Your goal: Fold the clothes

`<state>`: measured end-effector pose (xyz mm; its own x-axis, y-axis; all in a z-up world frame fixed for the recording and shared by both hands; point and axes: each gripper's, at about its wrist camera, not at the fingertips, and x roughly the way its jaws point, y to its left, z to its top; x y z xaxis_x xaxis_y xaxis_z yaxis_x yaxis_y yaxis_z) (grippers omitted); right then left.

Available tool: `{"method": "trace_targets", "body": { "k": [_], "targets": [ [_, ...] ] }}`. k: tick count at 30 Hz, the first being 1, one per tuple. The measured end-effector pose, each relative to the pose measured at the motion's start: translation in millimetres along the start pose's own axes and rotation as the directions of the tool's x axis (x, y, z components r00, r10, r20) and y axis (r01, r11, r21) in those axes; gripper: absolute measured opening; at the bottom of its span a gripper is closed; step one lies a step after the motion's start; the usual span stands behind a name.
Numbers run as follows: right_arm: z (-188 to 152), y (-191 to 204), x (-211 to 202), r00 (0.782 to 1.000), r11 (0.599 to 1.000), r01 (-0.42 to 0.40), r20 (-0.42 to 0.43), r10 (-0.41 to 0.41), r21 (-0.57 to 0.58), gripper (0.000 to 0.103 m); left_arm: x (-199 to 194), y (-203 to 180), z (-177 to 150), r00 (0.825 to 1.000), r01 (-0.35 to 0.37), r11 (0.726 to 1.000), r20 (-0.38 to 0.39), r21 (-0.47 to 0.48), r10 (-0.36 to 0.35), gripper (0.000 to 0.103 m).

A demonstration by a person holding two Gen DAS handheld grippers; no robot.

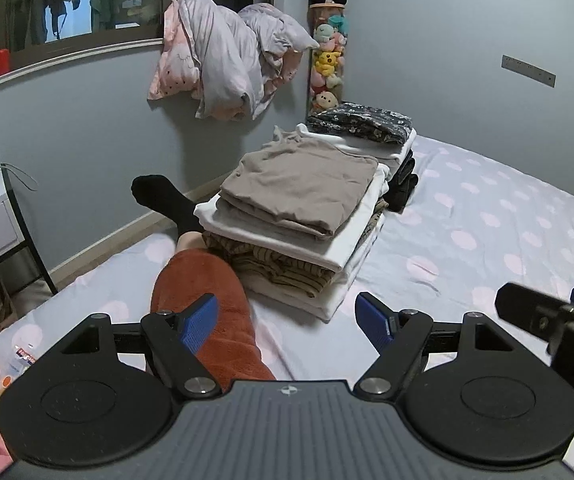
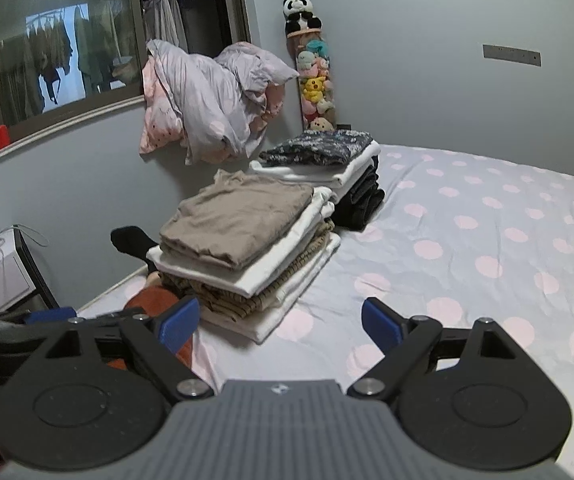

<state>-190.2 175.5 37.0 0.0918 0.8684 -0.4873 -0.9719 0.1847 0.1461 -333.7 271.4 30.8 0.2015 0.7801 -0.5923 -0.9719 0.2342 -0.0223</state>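
A bed (image 2: 487, 240) in a pale sheet dotted with pink is carrying two stacks of folded clothes. The nearer stack (image 2: 247, 256), topped by a taupe garment, is sitting just in front of the farther stack (image 2: 327, 160), topped by dark floral fabric. A person's leg (image 1: 207, 312) in rust-coloured cloth is lying beside the nearer one.

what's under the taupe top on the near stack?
Under the taupe top: a white garment, then a striped olive one, then more white at the bottom. Only folded edges show; anything between layers is covered.
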Motion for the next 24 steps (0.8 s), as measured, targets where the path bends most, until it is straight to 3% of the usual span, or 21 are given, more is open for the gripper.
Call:
{"method": "trace_targets", "body": {
  "k": [24],
  "targets": [
    [-5.9,-1.5,5.3,0.999,1.0,0.02,-0.034,-0.02,-0.012,0.09,-3.1,-8.5,1.7,1.0,-0.003,0.999,0.005,0.037,0.002,0.089]
  ]
}}
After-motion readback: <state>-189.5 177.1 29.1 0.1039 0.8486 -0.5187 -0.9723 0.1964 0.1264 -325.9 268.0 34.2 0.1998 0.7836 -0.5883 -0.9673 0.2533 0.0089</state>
